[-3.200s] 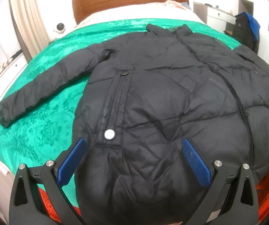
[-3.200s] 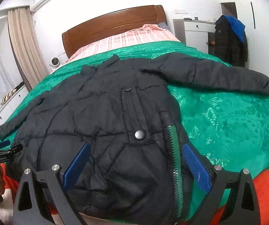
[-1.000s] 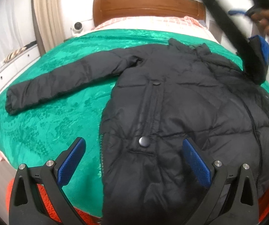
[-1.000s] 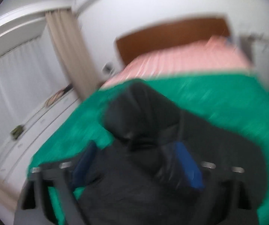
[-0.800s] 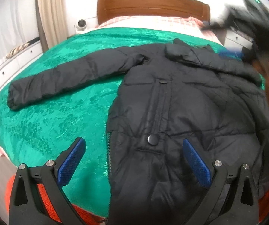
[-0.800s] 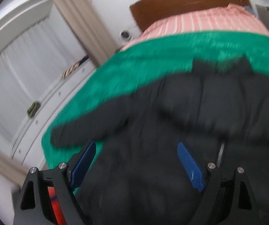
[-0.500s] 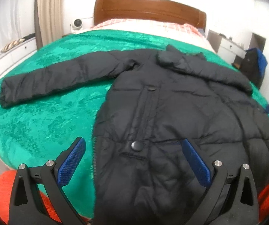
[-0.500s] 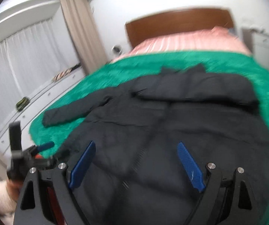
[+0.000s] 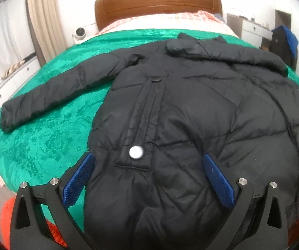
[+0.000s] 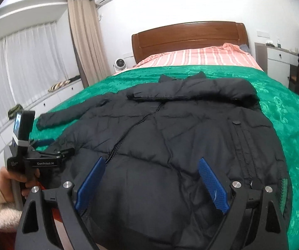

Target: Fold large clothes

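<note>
Both the left gripper and the right gripper hang wide open and empty over the near hem of the black coat, which lies on the green bed cover. One sleeve is folded across the far chest. I think the other sleeve, stretched out far left, should be grabbed next.

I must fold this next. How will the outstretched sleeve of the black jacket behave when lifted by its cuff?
The sleeve looks puffy and quilted, so probably light but floppy, sagging from the cuff. Its smooth shell may slip on the green bedspread.
</note>
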The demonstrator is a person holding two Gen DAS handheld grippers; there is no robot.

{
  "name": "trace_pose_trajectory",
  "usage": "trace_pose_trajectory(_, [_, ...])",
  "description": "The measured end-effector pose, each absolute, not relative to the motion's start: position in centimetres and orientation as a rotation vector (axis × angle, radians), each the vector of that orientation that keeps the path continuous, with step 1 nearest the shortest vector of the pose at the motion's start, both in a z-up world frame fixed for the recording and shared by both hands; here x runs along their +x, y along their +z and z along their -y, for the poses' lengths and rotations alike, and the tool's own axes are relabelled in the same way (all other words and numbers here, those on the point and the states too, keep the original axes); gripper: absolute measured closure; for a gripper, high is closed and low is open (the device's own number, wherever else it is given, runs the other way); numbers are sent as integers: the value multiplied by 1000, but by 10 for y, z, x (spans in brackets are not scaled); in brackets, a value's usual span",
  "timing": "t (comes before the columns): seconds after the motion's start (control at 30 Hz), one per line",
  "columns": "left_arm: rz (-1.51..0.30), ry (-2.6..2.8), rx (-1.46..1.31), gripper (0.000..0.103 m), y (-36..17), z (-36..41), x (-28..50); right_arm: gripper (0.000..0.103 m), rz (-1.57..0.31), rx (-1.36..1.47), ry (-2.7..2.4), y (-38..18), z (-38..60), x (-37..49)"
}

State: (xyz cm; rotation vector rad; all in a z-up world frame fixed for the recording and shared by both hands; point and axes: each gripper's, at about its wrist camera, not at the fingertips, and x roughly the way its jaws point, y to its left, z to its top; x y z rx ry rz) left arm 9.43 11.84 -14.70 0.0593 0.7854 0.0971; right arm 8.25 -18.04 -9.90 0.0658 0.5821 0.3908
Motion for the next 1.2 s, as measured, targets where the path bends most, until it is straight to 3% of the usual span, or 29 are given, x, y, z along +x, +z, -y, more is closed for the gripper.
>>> trace_pose_trajectory(1.2, [-795,96,69,0,-152,-118,96,13,-597,50,396,-104,180,80])
